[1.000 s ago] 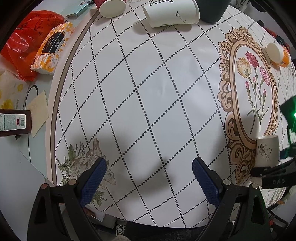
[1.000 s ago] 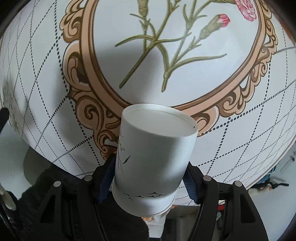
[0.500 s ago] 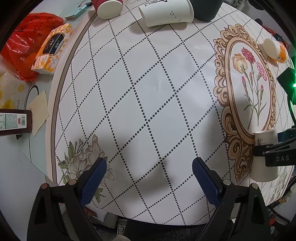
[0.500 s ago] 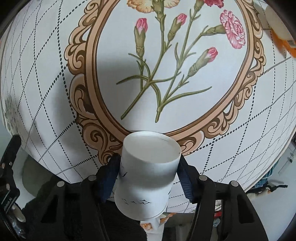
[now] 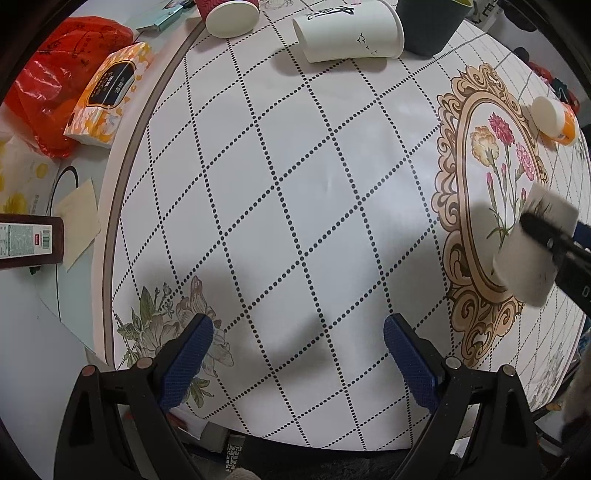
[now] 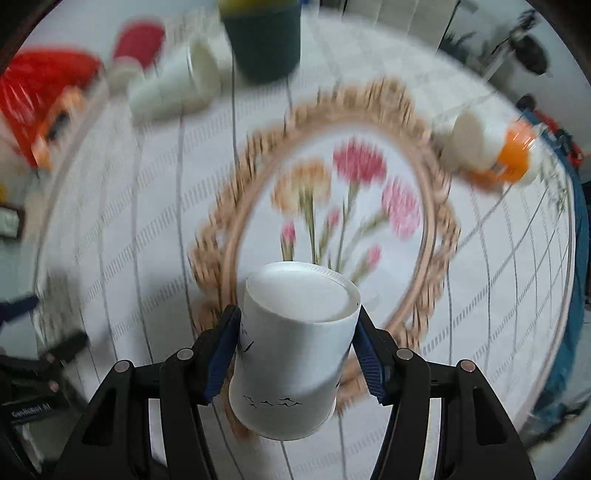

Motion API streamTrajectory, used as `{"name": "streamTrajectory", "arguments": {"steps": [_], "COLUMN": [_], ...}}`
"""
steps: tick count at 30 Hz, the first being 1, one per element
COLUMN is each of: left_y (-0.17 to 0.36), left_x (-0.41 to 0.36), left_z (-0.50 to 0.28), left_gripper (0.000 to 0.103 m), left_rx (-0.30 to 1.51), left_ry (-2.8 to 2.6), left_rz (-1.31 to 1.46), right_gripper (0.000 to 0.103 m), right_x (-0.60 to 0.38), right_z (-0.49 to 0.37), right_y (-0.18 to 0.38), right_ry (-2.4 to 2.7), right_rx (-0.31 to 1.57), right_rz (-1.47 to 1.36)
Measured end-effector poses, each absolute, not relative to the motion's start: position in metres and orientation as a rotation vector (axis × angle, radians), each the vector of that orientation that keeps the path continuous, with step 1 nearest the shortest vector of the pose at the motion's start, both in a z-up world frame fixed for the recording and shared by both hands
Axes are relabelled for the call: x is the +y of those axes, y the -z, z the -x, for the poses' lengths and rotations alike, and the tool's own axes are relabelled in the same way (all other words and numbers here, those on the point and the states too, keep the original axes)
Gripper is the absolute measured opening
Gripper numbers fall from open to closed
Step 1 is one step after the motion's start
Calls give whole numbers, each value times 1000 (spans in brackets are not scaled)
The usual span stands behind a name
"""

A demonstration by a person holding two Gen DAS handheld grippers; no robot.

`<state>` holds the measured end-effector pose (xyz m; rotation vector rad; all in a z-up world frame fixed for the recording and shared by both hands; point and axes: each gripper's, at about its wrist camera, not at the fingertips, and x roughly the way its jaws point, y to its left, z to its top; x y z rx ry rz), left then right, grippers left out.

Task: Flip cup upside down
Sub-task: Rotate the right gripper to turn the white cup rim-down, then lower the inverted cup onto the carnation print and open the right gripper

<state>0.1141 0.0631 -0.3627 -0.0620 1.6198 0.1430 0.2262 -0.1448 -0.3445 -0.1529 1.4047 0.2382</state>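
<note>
My right gripper (image 6: 295, 343) is shut on a white paper cup (image 6: 295, 343) with small bird marks. The cup's closed bottom faces away from the camera, its rim toward the gripper base. In the left wrist view the same cup (image 5: 528, 262) is blurred, tilted, and held above the floral oval at the table's right edge, with the right gripper (image 5: 554, 240) across it. My left gripper (image 5: 295, 354) is open and empty over the near edge of the table.
A round table with a patterned cloth (image 5: 295, 184). At the back: a white cup on its side (image 5: 351, 31), a red cup (image 5: 229, 14), a dark green pot (image 5: 428, 26). An orange-and-white bottle (image 5: 554, 118) lies right. A tissue pack (image 5: 110, 92) and a red bag (image 5: 48, 85) sit left.
The right gripper has swung forward and up with the cup, now over the floral oval, and its view is motion-blurred. The left gripper has barely moved.
</note>
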Motion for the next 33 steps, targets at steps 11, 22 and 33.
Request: {"name": "streamTrajectory", "arguments": {"steps": [11, 22, 33], "left_y": [355, 340, 320], "left_x": [57, 35, 29], "left_z": [-135, -146, -128], "left_gripper": [95, 95, 95], "left_rx": [1604, 1558, 1514], "left_ry": [-90, -20, 27], "left_rz": [4, -69, -104], "right_gripper": [63, 69, 94], "right_x": [-134, -135, -153], "right_z": [-173, -144, -124], "right_y": [348, 349, 322], "right_ry": [-189, -146, -80], "right_rx": [1214, 1215, 1250], "right_rz": [62, 59, -69]}}
